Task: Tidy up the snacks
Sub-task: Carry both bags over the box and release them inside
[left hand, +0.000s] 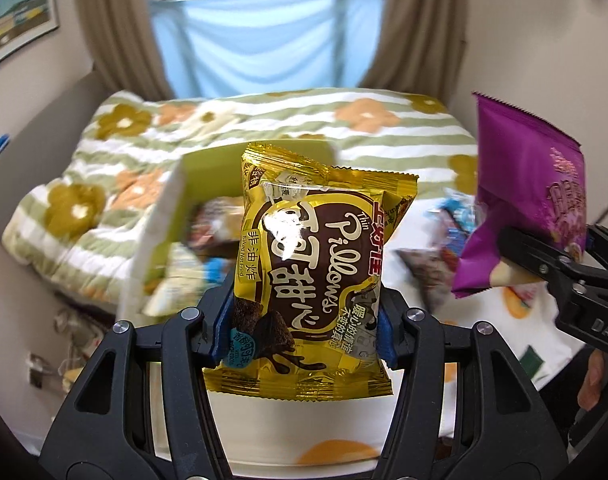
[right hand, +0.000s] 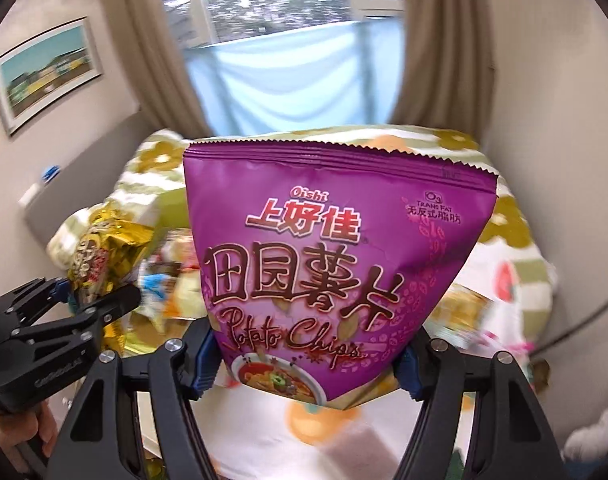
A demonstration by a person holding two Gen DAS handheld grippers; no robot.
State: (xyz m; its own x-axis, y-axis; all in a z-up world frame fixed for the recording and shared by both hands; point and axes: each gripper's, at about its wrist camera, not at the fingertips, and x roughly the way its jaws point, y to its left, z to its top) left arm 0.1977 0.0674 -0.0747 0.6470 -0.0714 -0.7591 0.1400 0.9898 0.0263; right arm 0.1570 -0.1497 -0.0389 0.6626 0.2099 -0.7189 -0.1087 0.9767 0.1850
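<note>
My left gripper [left hand: 304,320] is shut on a gold-and-brown Pillows snack bag [left hand: 308,264], held upright in the air above the table. My right gripper [right hand: 308,360] is shut on a purple potato chips bag [right hand: 328,256], also held upright. In the left wrist view the purple bag [left hand: 532,196] and right gripper [left hand: 544,264] show at the right. In the right wrist view the gold bag [right hand: 103,248] and left gripper [right hand: 83,300] show at the left. A green box [left hand: 171,216] with several snacks inside stands behind the gold bag.
Loose snack packets [left hand: 444,248] lie blurred on the floral tablecloth [left hand: 516,312] between the grippers. A bed with a striped flower quilt [left hand: 263,120] lies behind, then curtains and a window. A framed picture [right hand: 43,76] hangs on the left wall.
</note>
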